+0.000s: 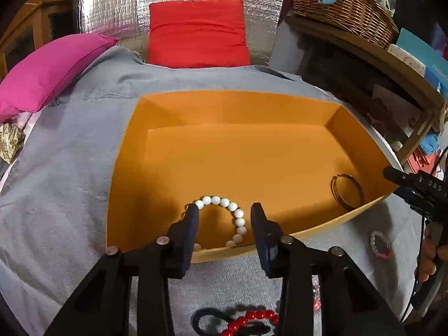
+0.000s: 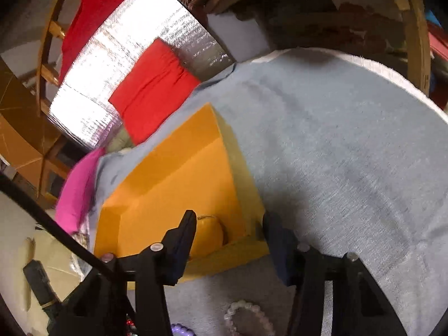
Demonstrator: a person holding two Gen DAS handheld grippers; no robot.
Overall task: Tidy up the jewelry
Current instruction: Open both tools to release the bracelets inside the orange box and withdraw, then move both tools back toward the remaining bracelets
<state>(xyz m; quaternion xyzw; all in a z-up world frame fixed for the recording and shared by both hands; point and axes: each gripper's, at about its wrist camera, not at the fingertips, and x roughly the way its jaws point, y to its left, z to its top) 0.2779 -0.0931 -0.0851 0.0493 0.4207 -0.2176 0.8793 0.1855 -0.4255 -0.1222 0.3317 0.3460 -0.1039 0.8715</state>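
Fingers (image 1: 193, 218) apart on both grippers; white bead bracelet (image 1: 224, 212) in orange box (image 1: 224, 106), left view only.

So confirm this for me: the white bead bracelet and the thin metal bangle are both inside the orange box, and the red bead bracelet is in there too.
Not quite. The left wrist view shows the white bead bracelet and the thin metal bangle inside the orange box, but the red bead bracelet lies outside it on the grey cloth.

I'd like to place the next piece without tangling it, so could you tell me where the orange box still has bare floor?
The orange box is bare across its middle and far end. The white bead bracelet fills the near wall; the thin metal bangle takes the near right corner.
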